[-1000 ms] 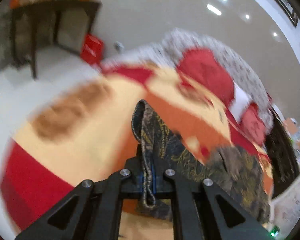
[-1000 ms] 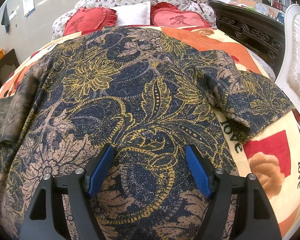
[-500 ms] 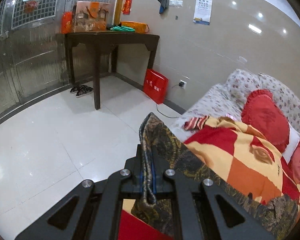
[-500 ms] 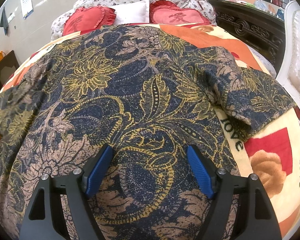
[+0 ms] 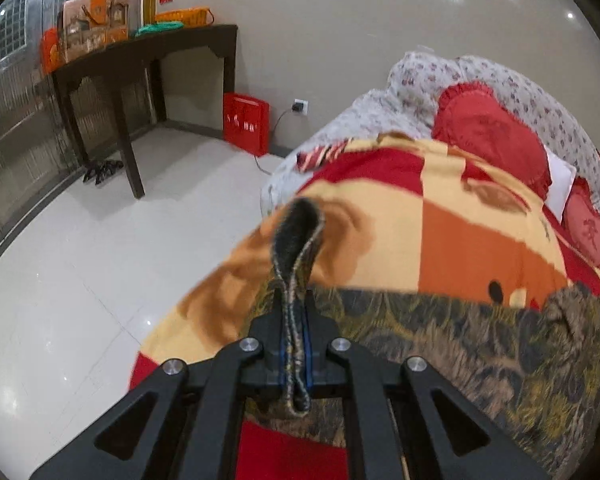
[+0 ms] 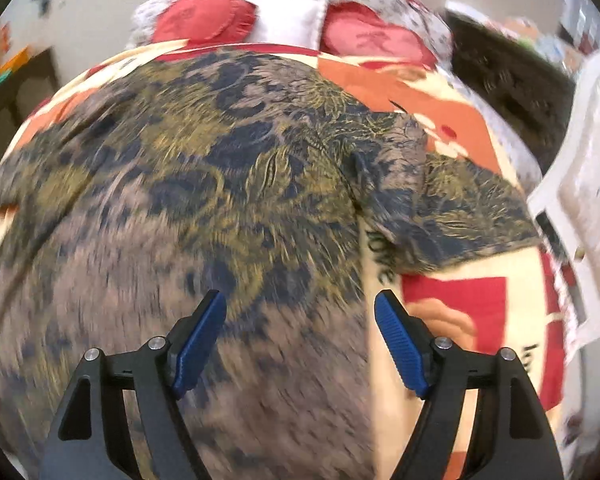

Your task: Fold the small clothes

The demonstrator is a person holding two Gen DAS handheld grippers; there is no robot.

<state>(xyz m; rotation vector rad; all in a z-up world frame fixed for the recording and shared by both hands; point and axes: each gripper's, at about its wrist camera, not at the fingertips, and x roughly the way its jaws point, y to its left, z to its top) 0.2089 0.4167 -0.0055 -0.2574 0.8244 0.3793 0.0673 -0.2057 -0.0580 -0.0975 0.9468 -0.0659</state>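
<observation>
Left wrist view: my left gripper [image 5: 296,344] is clamped tight on a hem of the dark floral-print fabric garment [image 5: 480,344], which lies on the red-orange-cream blanket [image 5: 452,236], trailing right. I'd keep tension and lay the edge flat.

Right wrist view: right gripper [image 6: 300,336] has jaws wide apart, holding nothing, above the garment's near part. I'd pin the fold line w/ it.

You're working in a home bedroom: a bed [image 5: 440,240] under a red, orange and cream blanket, with red heart-shaped cushions [image 5: 488,128] and a floral pillow [image 5: 428,80] at its head. A dark wooden side table [image 5: 148,48] stacked with boxes stands by the wall, a red gift bag [image 5: 246,122] beside a wall socket [image 5: 300,105], shoes [image 5: 102,168] on the white tiled floor [image 5: 100,260]
</observation>
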